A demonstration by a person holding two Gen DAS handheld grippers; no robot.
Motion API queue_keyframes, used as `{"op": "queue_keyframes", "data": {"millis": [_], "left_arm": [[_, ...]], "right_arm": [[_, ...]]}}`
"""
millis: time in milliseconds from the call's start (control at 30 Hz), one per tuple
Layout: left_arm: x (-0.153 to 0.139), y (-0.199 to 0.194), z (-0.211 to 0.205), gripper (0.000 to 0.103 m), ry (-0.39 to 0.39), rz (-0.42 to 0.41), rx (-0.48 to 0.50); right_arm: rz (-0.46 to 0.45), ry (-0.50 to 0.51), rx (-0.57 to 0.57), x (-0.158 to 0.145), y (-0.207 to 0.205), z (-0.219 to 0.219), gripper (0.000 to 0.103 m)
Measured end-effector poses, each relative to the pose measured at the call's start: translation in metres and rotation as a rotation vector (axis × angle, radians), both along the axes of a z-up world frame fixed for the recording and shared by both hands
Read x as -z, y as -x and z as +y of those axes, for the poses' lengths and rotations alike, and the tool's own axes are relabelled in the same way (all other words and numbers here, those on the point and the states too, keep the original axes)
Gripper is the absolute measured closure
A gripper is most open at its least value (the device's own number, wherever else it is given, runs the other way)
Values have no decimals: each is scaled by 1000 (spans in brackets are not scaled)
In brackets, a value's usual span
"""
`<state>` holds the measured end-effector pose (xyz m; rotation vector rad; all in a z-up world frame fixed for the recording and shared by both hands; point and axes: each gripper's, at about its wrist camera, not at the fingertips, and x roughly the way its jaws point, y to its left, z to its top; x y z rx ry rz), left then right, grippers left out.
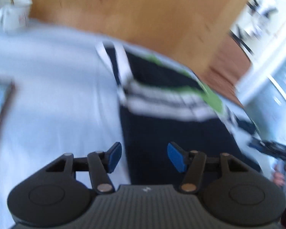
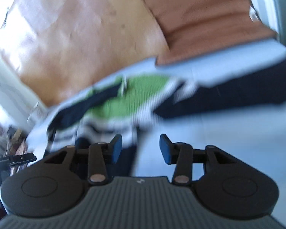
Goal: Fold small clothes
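**Ana:** On the pale blue cloth point(image 1: 53, 87) that covers the near part of the tabletop point(image 1: 143, 11), I see the garment point(image 1: 173, 126). It is dark navy, with white stripes and green patches, and it lies spread flat, a little to the right of the middle.

**Ben:** Flat is good for folding, I think. And the tongs?

**Ana:** The left tongs point(image 1: 144, 156) are spread, above the near navy part of the garment, with nothing between the blue pads. The right tongs point(image 2: 141, 148) are also spread and pinch nothing; they are over the garment's near edge, where the stripes meet the blue cloth. Whether any pad touches the fabric I cannot tell, because both views are blurred.

**Ben:** Why are both open and so near to it?

**Ana:** My judgement is that each one is between two grips, perhaps ready to take an edge for a fold. No fold looks finished yet.

**Ben:** Does something stand in the way?

**Ana:** A white mug point(image 1: 15, 13) stands far left, at the far edge of the blue cloth, well apart from the garment. A phone-like thing point(image 1: 0, 99) lies on the cloth at the left. An orange-brown cloth point(image 2: 204, 21) lies far right. Nothing rests on the garment itself.
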<state>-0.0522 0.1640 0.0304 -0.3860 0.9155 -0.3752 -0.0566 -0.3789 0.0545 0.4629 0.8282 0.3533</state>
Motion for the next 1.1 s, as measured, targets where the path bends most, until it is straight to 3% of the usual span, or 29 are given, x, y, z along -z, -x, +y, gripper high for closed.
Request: {"op": "queue_keyframes", "data": {"millis": [100,200,267,300,333,400,433,467,600,667,733,800,867,933,1000,1100], "left_arm": [[6,44,-13,48,33,46,80],[7,76,-24,44,11,42,119],[11,87,-30,49,11,31,117],[11,89,-33,76,-9,19,104],[12,87,-38,90,-39,25,87],[16,87,-37,94,-23,37,59],[14,88,-34,94,-21,41,50],[10,91,-31,94,-23,29,42],[-20,114,4,95,-82,-45,-39],[-27,120,21,95,-107,-44,-86],[-24,120,26,92,-118,-11,-86],[-18,117,16,76,-166,19,-77],[-23,118,14,64,-192,-15,-63],[-34,117,19,63,-159,-75,-80],[-46,110,21,61,-123,-132,-95],[-53,93,15,61,-94,-173,-91]], "right_arm": [[11,-80,-21,7,45,-2,55],[-20,-137,-28,10,77,-1,45],[-48,-130,-40,10,93,2,37],[-60,-120,-43,11,97,4,34],[-66,-102,-40,13,99,8,34],[-46,-79,-42,21,96,15,40],[-55,-56,-34,22,96,20,71],[-12,-53,-47,24,92,22,93],[-8,-145,-84,5,110,26,92],[7,-118,-132,0,120,32,92],[77,-89,-170,12,121,38,90],[120,-27,-146,25,114,36,92],[89,-88,-59,23,101,18,79],[10,-105,105,14,87,-4,54],[-29,-127,240,8,67,-26,51],[-19,-99,403,3,26,-53,52]]}}
